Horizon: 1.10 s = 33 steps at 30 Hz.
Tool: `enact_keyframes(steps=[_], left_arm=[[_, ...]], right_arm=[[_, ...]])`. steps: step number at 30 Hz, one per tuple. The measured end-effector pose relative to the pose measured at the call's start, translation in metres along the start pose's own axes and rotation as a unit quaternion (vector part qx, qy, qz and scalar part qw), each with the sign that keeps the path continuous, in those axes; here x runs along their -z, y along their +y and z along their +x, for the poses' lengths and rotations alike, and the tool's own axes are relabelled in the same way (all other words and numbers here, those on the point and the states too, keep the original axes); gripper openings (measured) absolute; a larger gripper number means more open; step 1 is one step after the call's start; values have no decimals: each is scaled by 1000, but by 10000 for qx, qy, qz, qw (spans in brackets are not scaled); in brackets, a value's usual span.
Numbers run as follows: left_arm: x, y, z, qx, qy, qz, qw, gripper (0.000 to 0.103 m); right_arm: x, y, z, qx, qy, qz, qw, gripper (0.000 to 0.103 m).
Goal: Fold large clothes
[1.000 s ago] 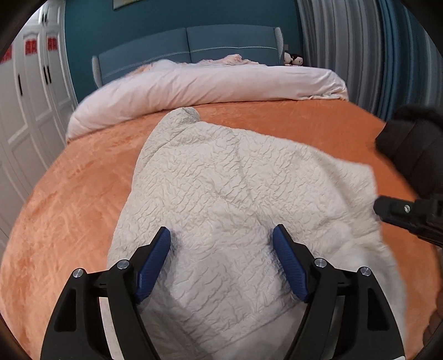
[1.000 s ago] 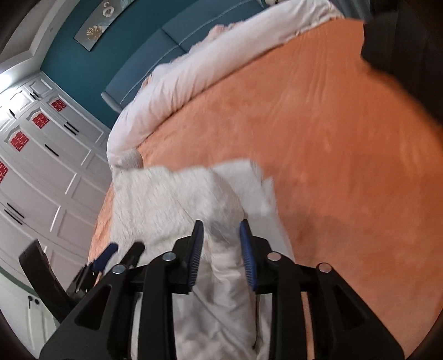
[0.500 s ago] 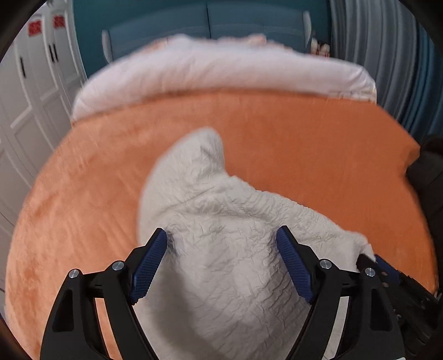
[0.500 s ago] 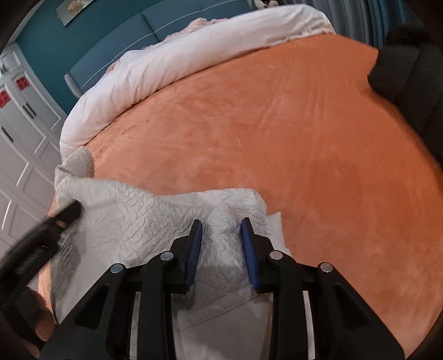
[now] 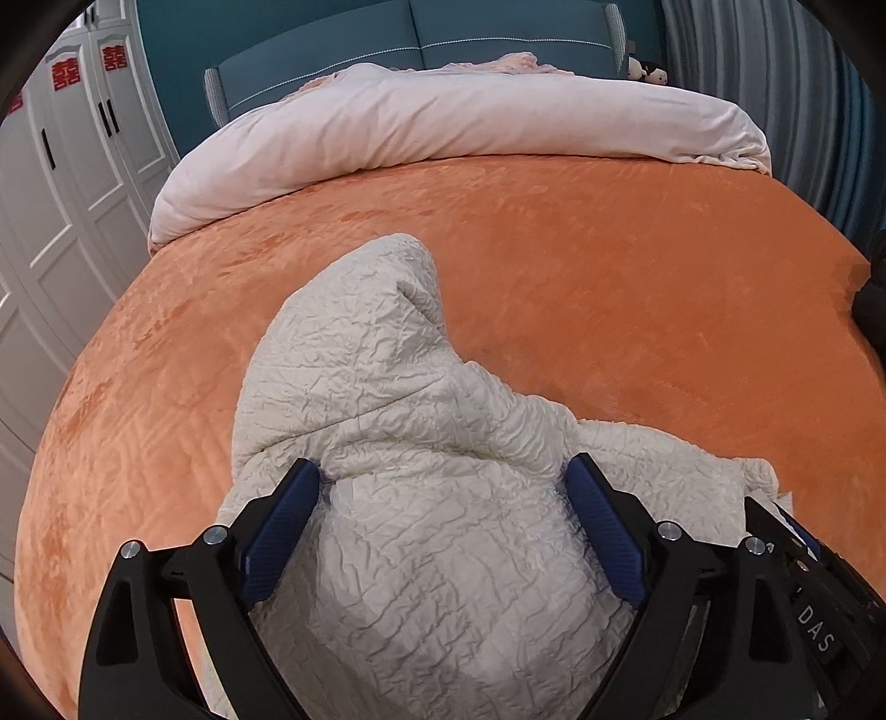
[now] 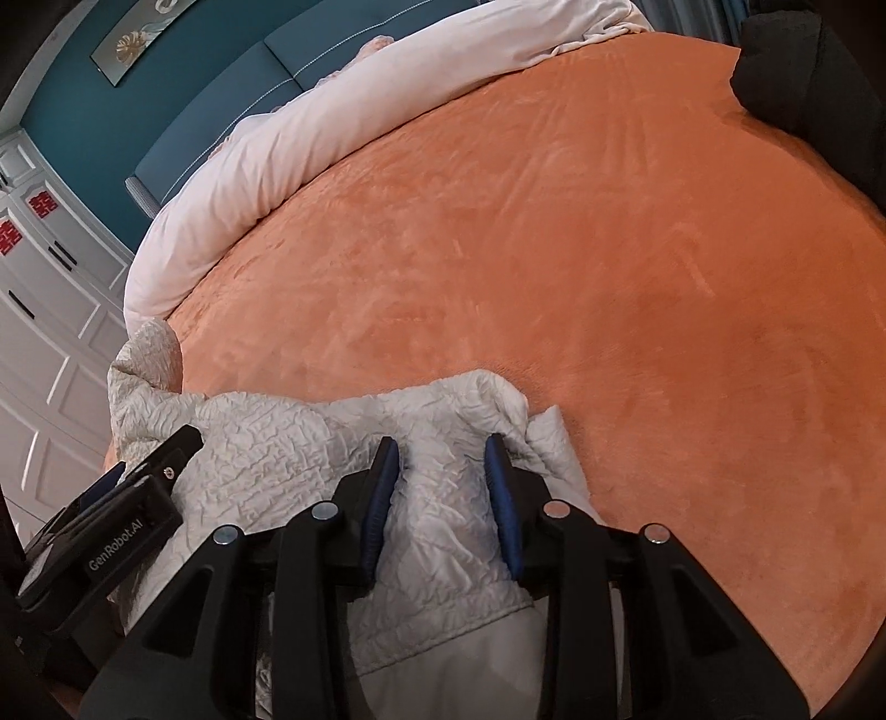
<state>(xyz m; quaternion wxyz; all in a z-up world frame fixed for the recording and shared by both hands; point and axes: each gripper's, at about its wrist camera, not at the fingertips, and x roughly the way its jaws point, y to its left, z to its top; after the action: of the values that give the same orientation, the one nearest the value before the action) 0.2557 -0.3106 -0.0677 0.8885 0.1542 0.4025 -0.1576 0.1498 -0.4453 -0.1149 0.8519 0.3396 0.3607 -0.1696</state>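
A: Item one, the room: teal wall, padded blue headboard (image 5: pixel 421 44), white panelled wardrobe doors (image 5: pixel 66 166) with red paper emblems on the left, pleated curtain (image 5: pixel 775 83) on the right.

B: Surface?

A: Bed under an orange plush cover (image 5: pixel 609 288); a pale pink duvet (image 5: pixel 443 122) rolled back along the headboard end.

B: Other items?

A: One dark bundled item (image 6: pixel 803 72) at the right edge of the bed; small plush toys (image 5: pixel 645 69) by the headboard.

B: The task item?

A: Cream crinkle-quilted garment (image 5: pixel 421 526), bunched at the near edge of the bed, one end trailing toward the duvet.

B: Tongs?

A: Left gripper (image 5: pixel 443 531) spread wide, fabric mounded between its blue pads. Right gripper (image 6: pixel 443 498), just beside it, is narrowed, pinching a fold of the garment.
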Motion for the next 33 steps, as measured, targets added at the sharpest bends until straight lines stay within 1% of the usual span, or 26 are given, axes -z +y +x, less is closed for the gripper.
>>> enact_keyframes(steps=[11, 16, 18, 20, 21, 22, 24, 25, 27, 28, 30, 32, 33], left_arm=[[8, -6, 13, -140, -118, 4, 9998, 90], [6, -9, 12, -187, -78, 38, 9998, 90], [4, -4, 0, -22, -74, -10, 10000, 91], [6, 12, -26, 219, -52, -76, 9997, 91], [9, 21, -40, 295, -36, -117, 9995, 91], [19, 34, -64, 536, -13, -155, 9984, 91], [38, 55, -97, 941, 20, -235, 9953, 91], [53, 67, -113, 1131, 63, -295, 9931, 91], [90, 89, -142, 1531, 233, -399, 9871, 91], [107, 96, -152, 1665, 324, -426, 9846, 91], [145, 105, -168, 1782, 587, -408, 9814, 92], [178, 102, -178, 1892, 763, -357, 9783, 92], [188, 100, -180, 1896, 818, -308, 9780, 92]], right_arm=[[7, -3, 5, 8, -176, -50, 9998, 30], [9, -4, 4, 10, -167, -52, 9998, 30], [9, -3, 3, -4, -107, -86, 9999, 30], [4, 1, -8, 50, 68, -246, 9997, 33], [3, 3, -28, 156, 120, -331, 9993, 39], [1, 3, -41, 122, 116, -341, 9993, 43], [12, -5, -84, -248, 149, -386, 9988, 43], [24, -14, -108, -433, 206, -407, 9980, 45], [47, -27, -134, -578, 368, -441, 9967, 48], [59, -34, -143, -610, 472, -435, 9961, 49], [89, -46, -158, -628, 680, -424, 9948, 52], [114, -51, -161, -632, 854, -436, 9934, 54], [123, -52, -158, -642, 914, -407, 9929, 55]])
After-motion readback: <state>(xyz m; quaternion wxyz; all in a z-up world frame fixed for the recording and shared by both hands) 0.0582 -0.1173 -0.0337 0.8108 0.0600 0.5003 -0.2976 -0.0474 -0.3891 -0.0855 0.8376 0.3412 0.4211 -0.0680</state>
